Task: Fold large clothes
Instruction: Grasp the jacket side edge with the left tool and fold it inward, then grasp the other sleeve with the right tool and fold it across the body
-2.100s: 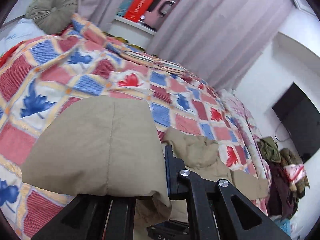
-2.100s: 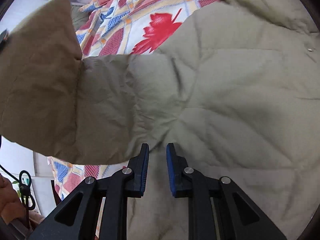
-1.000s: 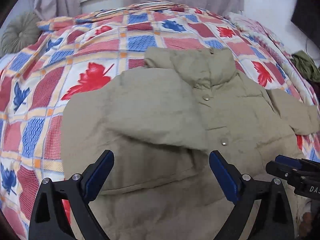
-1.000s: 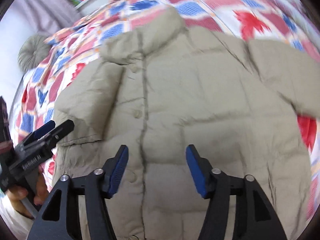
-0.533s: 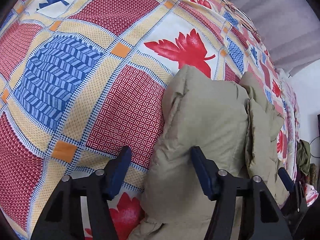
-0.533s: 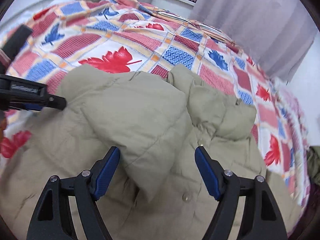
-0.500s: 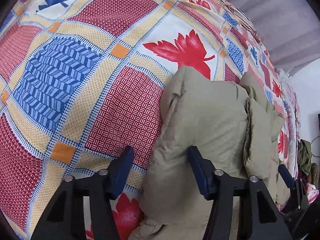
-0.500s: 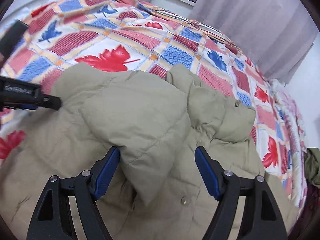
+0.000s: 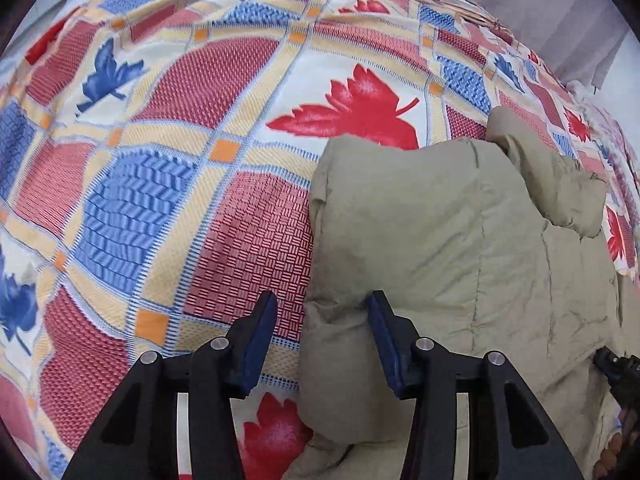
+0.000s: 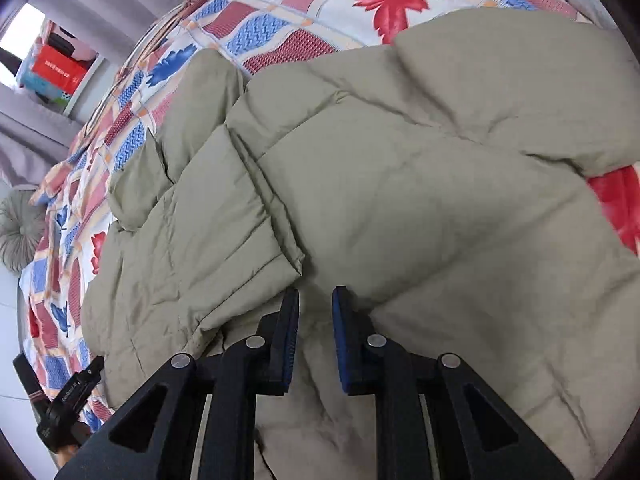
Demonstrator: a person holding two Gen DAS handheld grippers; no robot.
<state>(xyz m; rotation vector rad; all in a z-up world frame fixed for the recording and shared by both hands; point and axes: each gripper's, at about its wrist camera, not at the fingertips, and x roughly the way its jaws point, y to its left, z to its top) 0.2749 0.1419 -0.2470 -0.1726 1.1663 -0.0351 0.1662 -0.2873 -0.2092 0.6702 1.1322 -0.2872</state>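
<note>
Jaws of both grippers stand parted, seemingly gripping nothing, over the khaki jacket [image 10: 400,184] on the quilt [image 9: 180,160].

Patchwork bed carrying a puffy khaki jacket

The bed [image 9: 224,216] is covered by a quilt [image 10: 280,28] of red and blue patterned squares, red and blue leaf prints and orange-cornered cream bands. A padded khaki jacket [image 9: 460,240] lies directly on it, one sleeve [image 10: 208,216] folded across its front. A round grey cushion [image 10: 18,232] rests at the bed's far end.
</note>
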